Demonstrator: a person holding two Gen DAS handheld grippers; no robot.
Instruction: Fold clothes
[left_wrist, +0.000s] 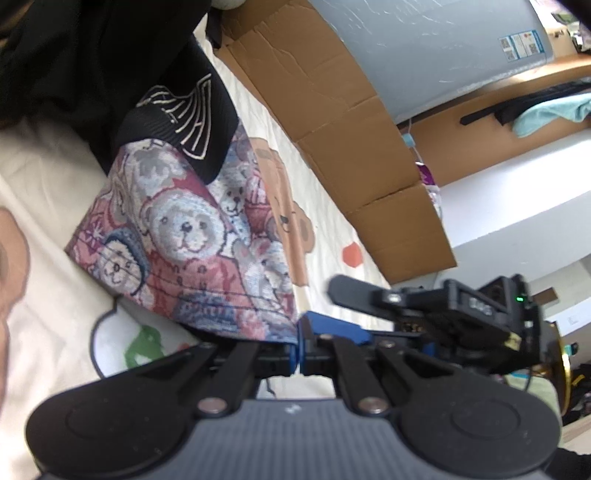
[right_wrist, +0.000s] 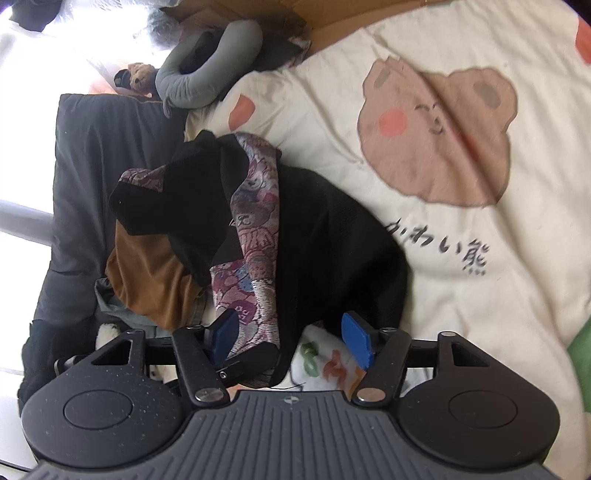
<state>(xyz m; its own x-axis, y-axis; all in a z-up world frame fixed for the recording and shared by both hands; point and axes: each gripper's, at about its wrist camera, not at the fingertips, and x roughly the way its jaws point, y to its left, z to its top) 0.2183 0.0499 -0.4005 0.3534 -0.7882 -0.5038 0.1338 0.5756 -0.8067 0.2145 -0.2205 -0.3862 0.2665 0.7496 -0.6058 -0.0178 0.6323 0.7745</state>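
The left gripper (left_wrist: 298, 347) has its blue pads pressed together on the lower hem of a teddy-bear tapestry garment (left_wrist: 192, 236), pinching that corner at about 6 o'clock in the left wrist view. The fabric fans out from there toward 10 o'clock, where its black ribbed trim with pale line embroidery (left_wrist: 184, 114) lies over it. Under it spreads a cream bedspread (left_wrist: 48, 332) printed with cartoon bears. A flattened cardboard sheet (left_wrist: 332, 122) runs along the bed's far edge from 12 to 3 o'clock, and the other gripper's black body (left_wrist: 461, 306) sits at about 4 o'clock.

In the right wrist view, the right gripper (right_wrist: 291, 339) stands wide open, holding nothing. One blue pad (right_wrist: 225, 332) touches or lies just beside the garment's patterned edge; the other pad (right_wrist: 356, 338) is over the bedspread (right_wrist: 480, 314). The garment (right_wrist: 255, 236) lies bunched at centre, its black part (right_wrist: 332, 240) toward 3 o'clock. A brown cloth (right_wrist: 147, 280) lies against it at 8 o'clock, on a dark grey cushion (right_wrist: 103, 155). A grey neck pillow (right_wrist: 207, 70) and a small teddy bear (right_wrist: 140, 75) sit near 11 o'clock.
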